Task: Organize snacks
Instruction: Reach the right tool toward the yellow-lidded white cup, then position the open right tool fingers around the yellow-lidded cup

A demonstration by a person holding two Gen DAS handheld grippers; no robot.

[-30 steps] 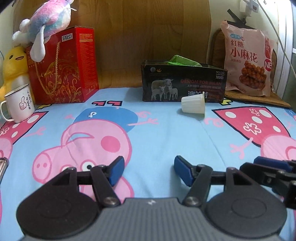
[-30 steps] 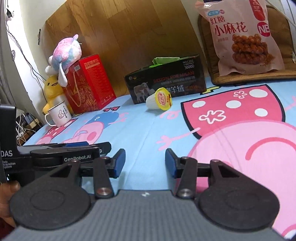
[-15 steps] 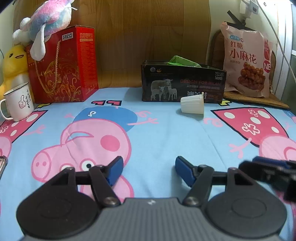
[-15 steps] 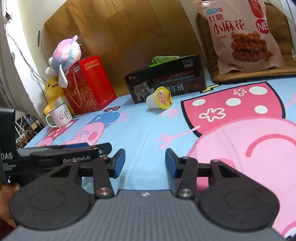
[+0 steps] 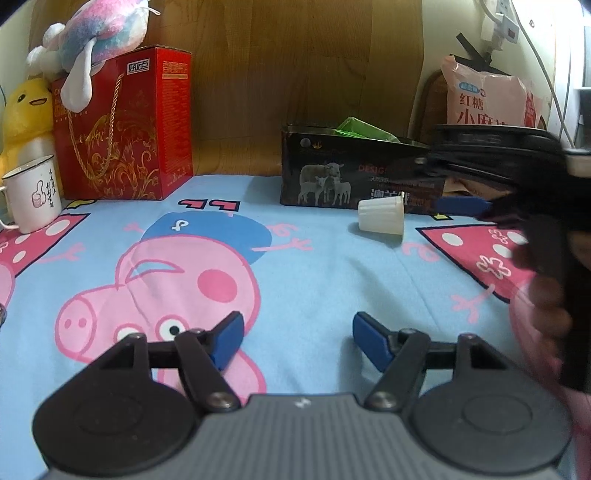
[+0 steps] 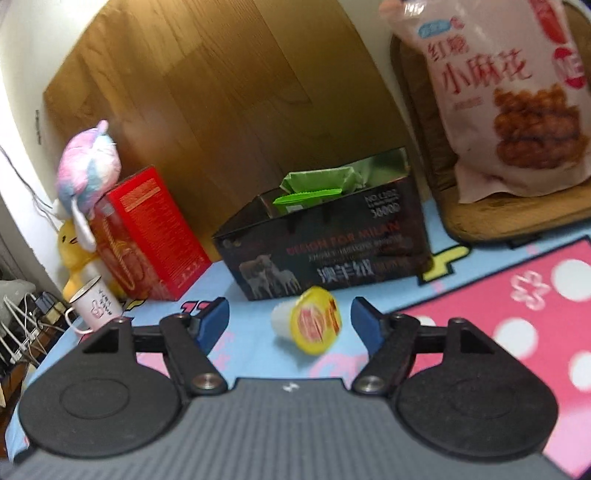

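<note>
A small white jelly cup [image 5: 382, 218] with a yellow foil lid lies on its side on the blue cartoon sheet, just in front of an open black box [image 5: 354, 177] that holds green packets [image 6: 314, 186]. My right gripper [image 6: 290, 326] is open, its blue fingers on either side of the cup [image 6: 308, 323] and just short of it; it also shows in the left wrist view [image 5: 461, 205]. My left gripper [image 5: 297, 341] is open and empty, low over the sheet, well back from the cup. A pink snack bag [image 6: 506, 96] leans at the back right.
A red gift box [image 5: 125, 129] with a plush toy [image 5: 96, 29] on top stands at the back left. A yellow duck toy [image 5: 24, 110] and a white mug [image 5: 33, 192] are beside it. A wooden board [image 5: 295, 74] backs the scene.
My right gripper has moved forward and up to the cup, which now sits between its open fingers. My left gripper has stayed nearly still.
</note>
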